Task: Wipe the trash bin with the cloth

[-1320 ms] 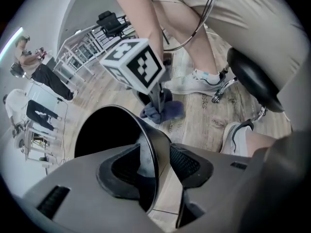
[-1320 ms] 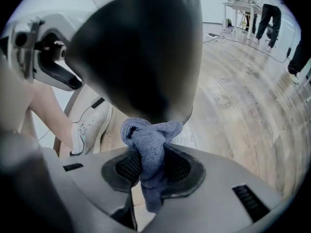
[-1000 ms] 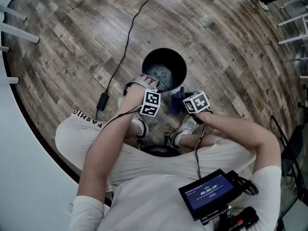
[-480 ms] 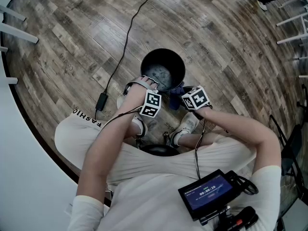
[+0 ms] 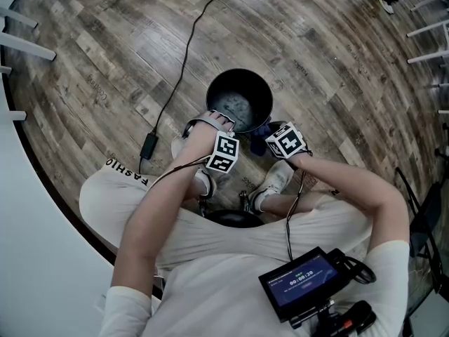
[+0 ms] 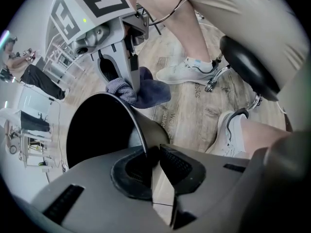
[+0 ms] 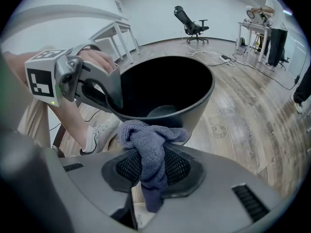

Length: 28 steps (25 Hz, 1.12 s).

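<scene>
Cloth [image 7: 150, 147] moved up to bin [image 7: 192, 106], L tool [image 6: 153, 160] just clamped rim [image 6: 132, 119], cable [image 5: 184, 55] nearby

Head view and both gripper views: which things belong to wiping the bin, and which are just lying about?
In use: trash bin; cloth; right gripper, shut on the cloth; left gripper, jaws just closed on the bin's rim.
Lying about: floor cable; adapter; office chair.

Cloth [image 5: 261, 129] mostly behind the right hand-held gripper [image 7: 148, 174] overhead; monitor [image 5: 303, 281] text illegible.
</scene>
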Available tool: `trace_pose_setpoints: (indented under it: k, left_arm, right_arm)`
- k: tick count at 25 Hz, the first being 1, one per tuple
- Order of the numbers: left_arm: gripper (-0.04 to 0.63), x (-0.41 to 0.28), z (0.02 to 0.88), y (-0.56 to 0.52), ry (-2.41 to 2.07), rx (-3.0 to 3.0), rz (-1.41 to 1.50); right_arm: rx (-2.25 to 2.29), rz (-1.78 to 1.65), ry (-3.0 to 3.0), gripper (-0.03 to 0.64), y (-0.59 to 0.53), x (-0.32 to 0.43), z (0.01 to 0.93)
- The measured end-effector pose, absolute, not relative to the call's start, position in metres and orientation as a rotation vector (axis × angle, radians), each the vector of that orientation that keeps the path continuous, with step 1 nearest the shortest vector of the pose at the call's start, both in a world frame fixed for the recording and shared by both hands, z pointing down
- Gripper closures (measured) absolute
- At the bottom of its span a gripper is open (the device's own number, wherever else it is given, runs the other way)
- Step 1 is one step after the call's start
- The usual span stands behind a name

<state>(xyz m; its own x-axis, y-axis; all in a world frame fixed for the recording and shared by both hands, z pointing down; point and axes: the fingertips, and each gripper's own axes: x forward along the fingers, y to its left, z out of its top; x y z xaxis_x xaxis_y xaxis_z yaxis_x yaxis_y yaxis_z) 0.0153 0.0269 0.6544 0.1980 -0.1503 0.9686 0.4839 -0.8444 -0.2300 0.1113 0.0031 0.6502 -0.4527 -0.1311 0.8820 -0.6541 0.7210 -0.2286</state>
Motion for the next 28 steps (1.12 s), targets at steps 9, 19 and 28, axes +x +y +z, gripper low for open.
trace_pose_setpoints:
  k: [9, 19, 28]
  left_arm:
    - [0.540, 0.018, 0.655, 0.027, -0.300, -2.006, -1.686]
    - [0.540, 0.021, 0.654, 0.028, -0.292, -2.023, -1.683]
    - [0.540, 0.026, 0.653, 0.028, -0.282, -2.053, -1.672]
  right_arm:
    - [0.581, 0.655, -1.945, 0.508, -0.005, 0.115, 0.683]
    - [0.559, 0.622, -1.908, 0.508, -0.008, 0.115, 0.734]
    - [0.590, 0.606, -1.891, 0.508, -0.015, 0.118, 0.779]
